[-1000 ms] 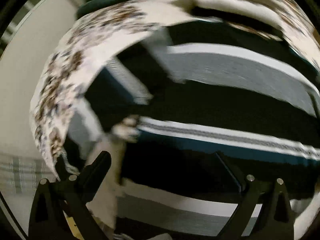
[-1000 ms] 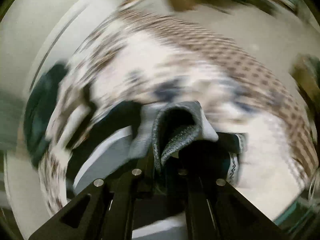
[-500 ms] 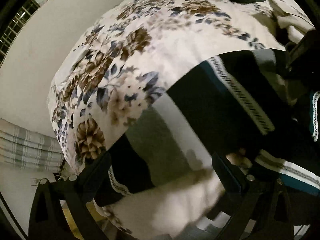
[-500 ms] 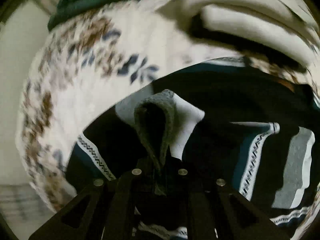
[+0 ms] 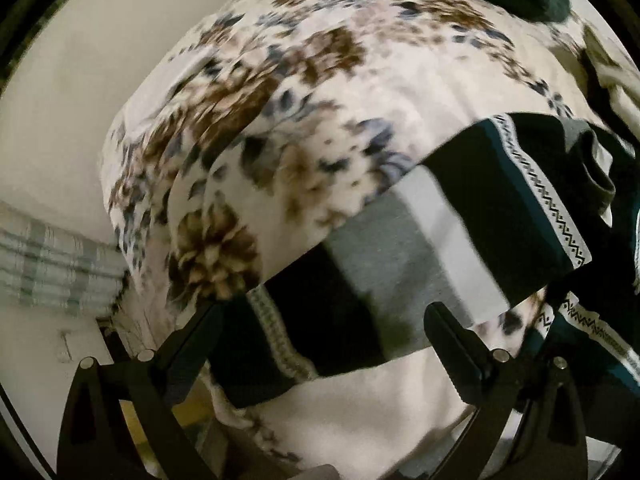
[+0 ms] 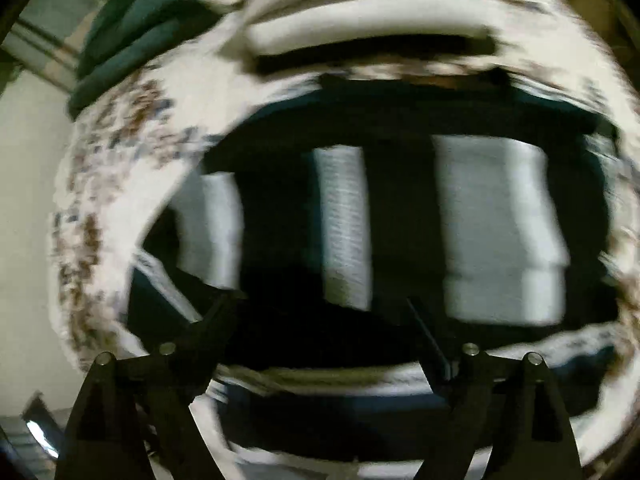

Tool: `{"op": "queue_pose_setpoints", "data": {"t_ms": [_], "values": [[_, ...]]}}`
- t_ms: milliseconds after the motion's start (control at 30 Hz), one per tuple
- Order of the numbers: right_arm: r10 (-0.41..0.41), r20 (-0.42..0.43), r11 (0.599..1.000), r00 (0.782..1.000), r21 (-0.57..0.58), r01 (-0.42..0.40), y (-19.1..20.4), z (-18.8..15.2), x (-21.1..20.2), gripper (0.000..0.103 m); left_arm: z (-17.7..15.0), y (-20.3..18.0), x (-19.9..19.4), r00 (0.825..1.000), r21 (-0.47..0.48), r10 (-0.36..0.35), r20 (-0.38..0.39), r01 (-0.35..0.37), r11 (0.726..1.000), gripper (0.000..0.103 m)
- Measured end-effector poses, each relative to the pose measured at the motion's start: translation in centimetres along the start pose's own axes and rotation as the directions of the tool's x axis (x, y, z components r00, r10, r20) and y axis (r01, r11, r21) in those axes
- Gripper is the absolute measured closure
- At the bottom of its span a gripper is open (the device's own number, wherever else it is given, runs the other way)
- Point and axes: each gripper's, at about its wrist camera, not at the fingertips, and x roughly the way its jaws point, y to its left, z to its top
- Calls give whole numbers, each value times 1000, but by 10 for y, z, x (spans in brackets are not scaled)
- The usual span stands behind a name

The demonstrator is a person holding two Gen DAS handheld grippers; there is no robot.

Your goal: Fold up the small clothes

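Both jaws spread: left gripper (image 5: 320, 332), right gripper (image 6: 320, 320) just opening, empty above black-grey striped knitted garment (image 5: 400, 248) on floral blanket (image 5: 320, 92); released fold may slump.

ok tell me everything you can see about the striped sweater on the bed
The striped sweater is a soft knit in wide black, grey and white bands, with teal edging and narrow white zigzag trim. It lies slack across the floral blanket, partly folded, with one layer doubled over at the right of the left wrist view. The right wrist view shows its bands blurred. The left claw hangs open above it, gripping nothing. The right claw has just been opening, with no cloth between its fingers.
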Motion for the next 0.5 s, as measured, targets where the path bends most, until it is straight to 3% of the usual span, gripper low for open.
{"op": "queue_pose_setpoints", "data": {"t_ms": [200, 400, 500], "values": [[-102, -62, 990, 993, 89, 107, -68, -36, -5, 16, -24, 61, 21, 984, -181, -144, -108, 123, 976, 0], [-134, -132, 983, 982, 104, 148, -82, -59, 18, 16, -54, 115, 67, 953, -386, -252, -171, 170, 907, 1], [-122, -151, 986, 981, 97, 137, -78, -63, 25, 16, -63, 129, 94, 934, -467, -299, -194, 180, 865, 6]]}}
